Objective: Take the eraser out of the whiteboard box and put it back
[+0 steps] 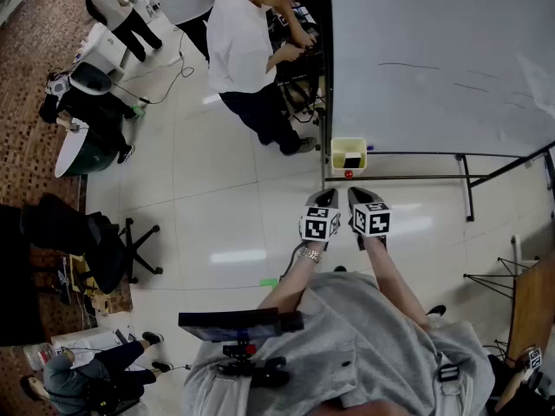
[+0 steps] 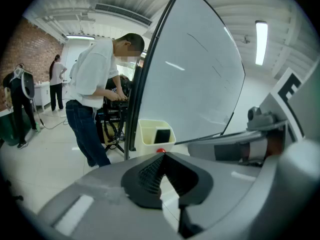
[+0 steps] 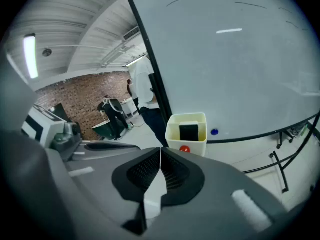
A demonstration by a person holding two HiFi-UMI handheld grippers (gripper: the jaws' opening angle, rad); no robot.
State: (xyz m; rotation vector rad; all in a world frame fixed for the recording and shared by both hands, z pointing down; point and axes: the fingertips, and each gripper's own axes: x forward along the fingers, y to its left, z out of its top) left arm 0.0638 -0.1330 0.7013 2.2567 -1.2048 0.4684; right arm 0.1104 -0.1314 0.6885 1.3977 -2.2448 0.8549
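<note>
Left gripper (image 2: 162, 155) and right gripper (image 3: 160, 149) are closed, empty; I'd open the right before reaching the eraser (image 3: 189, 132) in the box (image 3: 199, 145).

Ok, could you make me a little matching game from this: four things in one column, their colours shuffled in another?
Things:
1. eraser
2. box
3. knob on the box front
4. dot on the whiteboard

Colours:
A. pale yellow
B. blue
C. black
D. red

Pairs: 1-C, 2-A, 3-D, 4-B

One eraser (image 3: 189, 132), one box (image 3: 199, 146), two claws (image 1: 328, 195) (image 1: 358, 192)
</note>
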